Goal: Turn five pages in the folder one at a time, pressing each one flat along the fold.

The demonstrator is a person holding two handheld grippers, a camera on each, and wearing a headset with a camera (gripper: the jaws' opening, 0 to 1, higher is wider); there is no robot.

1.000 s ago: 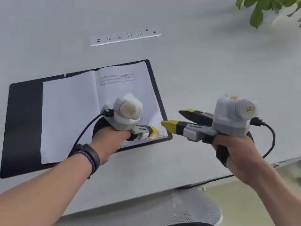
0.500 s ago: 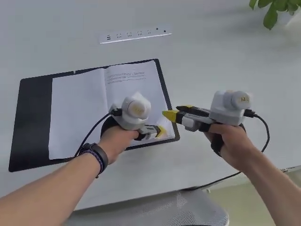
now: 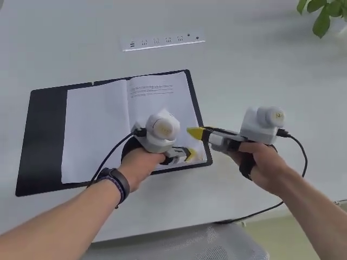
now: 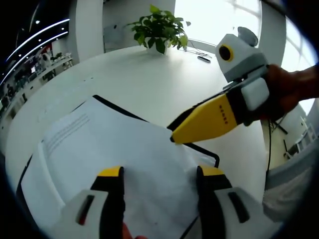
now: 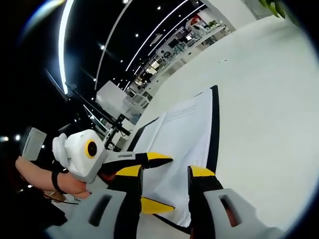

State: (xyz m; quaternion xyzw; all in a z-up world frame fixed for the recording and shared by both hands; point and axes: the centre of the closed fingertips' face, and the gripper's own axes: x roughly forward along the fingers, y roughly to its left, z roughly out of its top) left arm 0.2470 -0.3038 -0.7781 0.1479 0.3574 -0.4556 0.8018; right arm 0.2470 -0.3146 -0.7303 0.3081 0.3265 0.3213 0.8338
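Note:
A black folder [image 3: 43, 141] lies open on the white table, with white pages [image 3: 162, 97] spread over its right half. My left gripper [image 3: 185, 156] rests at the bottom right corner of the right page, open, with its jaws [image 4: 160, 172] straddling the sheet [image 4: 99, 144]. From the right, my right gripper [image 3: 194, 131] points its yellow tips at the folder's right edge, just above the page. Its jaws [image 5: 164, 172] stand a little apart with nothing between them. The right gripper [image 4: 173, 133] enters the left gripper view close over the page corner. The left gripper [image 5: 168, 183] appears in the right gripper view.
A white power strip [image 3: 162, 41] lies behind the folder. A potted plant [image 3: 325, 13] stands at the far right of the table [image 3: 260, 70]. A grey chair back [image 3: 179, 244] shows below the table's front edge. A black cable [image 3: 293, 179] trails from the right gripper.
The right gripper has moved left to the folder's right edge and its jaws have drawn closer together. The left gripper stays at the page's lower right corner. The camera has shifted.

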